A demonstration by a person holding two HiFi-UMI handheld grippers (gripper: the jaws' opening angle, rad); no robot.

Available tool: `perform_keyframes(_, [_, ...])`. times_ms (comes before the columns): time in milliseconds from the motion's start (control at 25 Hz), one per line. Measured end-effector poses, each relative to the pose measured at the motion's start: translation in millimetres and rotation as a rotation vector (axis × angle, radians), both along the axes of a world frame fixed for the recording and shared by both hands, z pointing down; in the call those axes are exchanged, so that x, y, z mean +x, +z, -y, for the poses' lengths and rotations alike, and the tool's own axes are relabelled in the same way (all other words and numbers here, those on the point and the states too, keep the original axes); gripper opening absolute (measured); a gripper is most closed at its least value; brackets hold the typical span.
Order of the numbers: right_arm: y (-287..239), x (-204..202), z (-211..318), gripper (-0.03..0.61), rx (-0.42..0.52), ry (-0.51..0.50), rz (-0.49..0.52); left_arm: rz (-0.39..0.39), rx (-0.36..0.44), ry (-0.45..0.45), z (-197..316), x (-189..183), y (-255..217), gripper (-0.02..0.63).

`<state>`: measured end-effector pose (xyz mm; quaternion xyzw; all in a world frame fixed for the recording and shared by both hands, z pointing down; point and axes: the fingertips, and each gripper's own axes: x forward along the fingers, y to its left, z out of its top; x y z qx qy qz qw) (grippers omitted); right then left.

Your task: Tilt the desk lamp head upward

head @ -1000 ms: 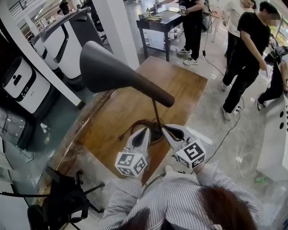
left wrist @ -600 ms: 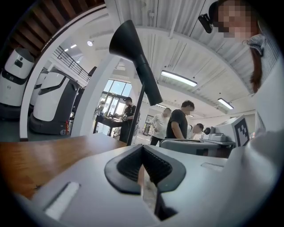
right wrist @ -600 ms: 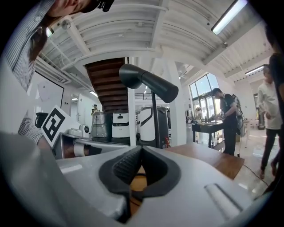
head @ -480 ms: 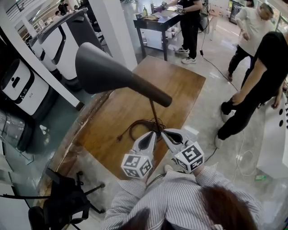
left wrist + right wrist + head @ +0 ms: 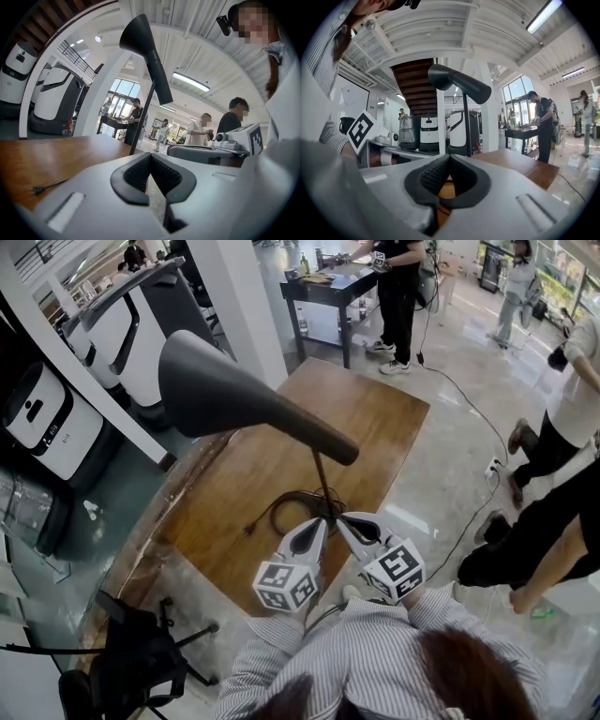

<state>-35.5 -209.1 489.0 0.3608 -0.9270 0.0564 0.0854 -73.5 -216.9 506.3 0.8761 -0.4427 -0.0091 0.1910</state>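
Note:
The desk lamp stands on the wooden table (image 5: 375, 418), its dark cone head (image 5: 216, 390) reaching left from a thin stem (image 5: 322, 479). From the gripper views the lamp head (image 5: 143, 47) (image 5: 457, 82) rises high above the jaws. My left gripper (image 5: 319, 521) (image 5: 151, 155) and right gripper (image 5: 343, 517) (image 5: 449, 157) lie side by side at the table's near edge, tips by the foot of the stem. Both are shut with nothing between the pads. The grippers hide the lamp base. A dark cable coil (image 5: 281, 507) lies left of the stem.
A black chair (image 5: 131, 652) stands at the table's near left corner. White machines (image 5: 47, 418) and a white pillar (image 5: 248, 296) stand at the left and back. Beyond is a black table (image 5: 328, 287) with a person. People move on the floor at right, where a cable (image 5: 469, 521) runs.
My left gripper has shifted a little right and forward, closer to the stem; the right one barely moved. The lamp head keeps its tilt. The people at right have walked on.

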Motion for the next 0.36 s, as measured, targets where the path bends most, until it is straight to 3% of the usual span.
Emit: perform_keyframes(360, [7.2,-1.8,-0.7,0.002,-0.019,-0.010,-0.010,0.008,-0.003,0.014,0.6,4.3,2.0,0.005])
